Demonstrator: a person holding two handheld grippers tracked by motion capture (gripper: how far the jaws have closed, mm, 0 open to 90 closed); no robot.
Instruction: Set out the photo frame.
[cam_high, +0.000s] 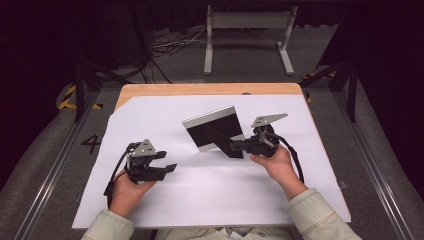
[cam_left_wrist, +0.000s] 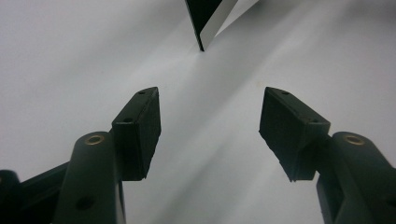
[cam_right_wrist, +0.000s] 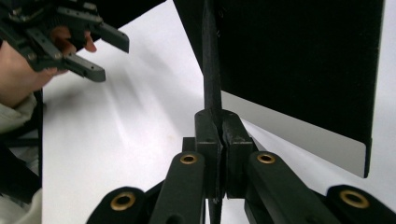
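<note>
Frame (cam_high: 215, 131) stands tilted, its prop pinched between right tongs (cam_high: 236, 146).

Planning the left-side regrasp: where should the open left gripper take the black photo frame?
Take the photo frame by its free left edge, coming in level from the left. It stands tilted on the white sheet, and the right gripper is shut on the thin black back strut on the right. The left gripper is open, already facing it; probably clamp the thin panel face to back.

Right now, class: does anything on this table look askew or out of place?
Yes: the black photo frame stands tilted, turned at an angle to the white sheet. The right claw is clamped on its rear stand, so it isn't resting freely.
</note>
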